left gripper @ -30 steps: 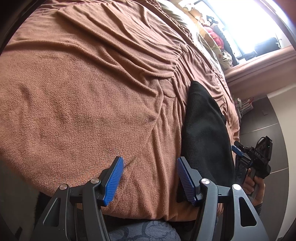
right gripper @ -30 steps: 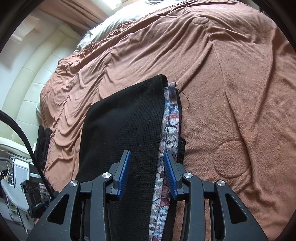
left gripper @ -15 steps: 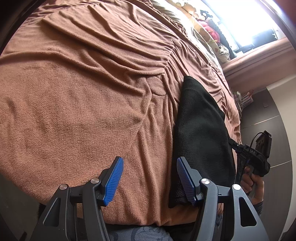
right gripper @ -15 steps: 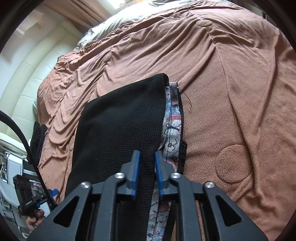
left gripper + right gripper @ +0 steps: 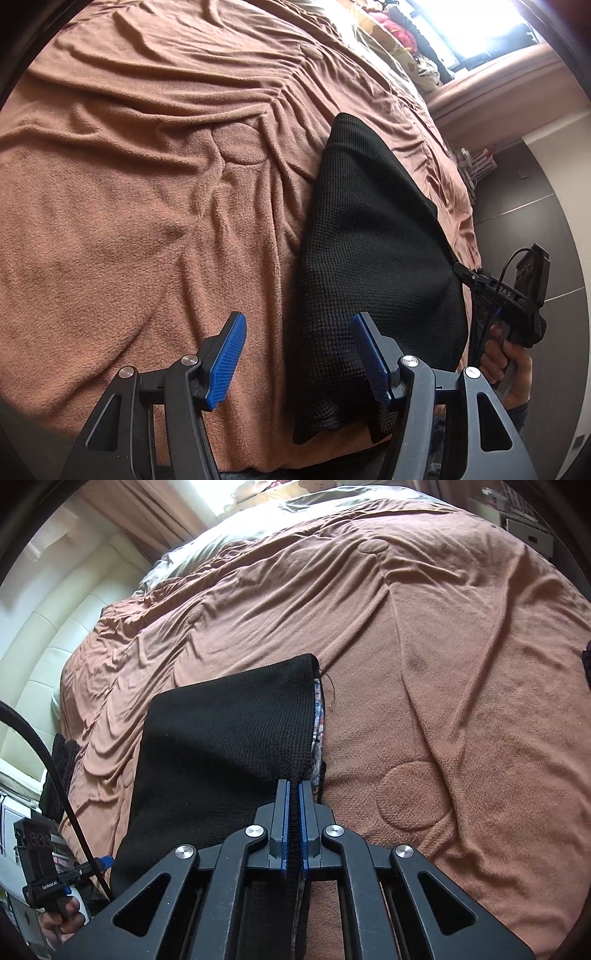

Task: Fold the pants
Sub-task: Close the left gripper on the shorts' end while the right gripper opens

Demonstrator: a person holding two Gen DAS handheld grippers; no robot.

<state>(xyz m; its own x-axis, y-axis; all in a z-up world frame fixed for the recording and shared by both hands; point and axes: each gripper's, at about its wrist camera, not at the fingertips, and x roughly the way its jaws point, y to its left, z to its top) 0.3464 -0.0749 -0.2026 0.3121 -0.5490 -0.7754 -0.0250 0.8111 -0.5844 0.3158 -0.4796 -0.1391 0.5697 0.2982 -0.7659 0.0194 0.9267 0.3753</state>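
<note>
Black knit pants (image 5: 369,240) lie folded lengthwise on the brown blanket (image 5: 147,184), close to the near edge of the bed. My left gripper (image 5: 297,356) is open, and the pants' near left edge shows between its blue pads (image 5: 225,358). My right gripper (image 5: 293,794) is shut on the black pants (image 5: 229,731) at their near right edge, beside a patterned inner strip (image 5: 318,716). In the left wrist view the right gripper (image 5: 461,269) pinches the pants' far side, with a hand (image 5: 506,354) on its grip.
The wrinkled blanket (image 5: 461,664) covers the whole bed. A cream padded headboard (image 5: 55,627) runs along one side, with a dark garment (image 5: 59,760) at that bed edge. Pillows and a bright window (image 5: 424,48) lie beyond the pants. A dark wall (image 5: 535,184) is to the right.
The right gripper's jaws closed onto the pants' edge. The left gripper slid across towards the pants, whose near corner now lies between its open fingers.
</note>
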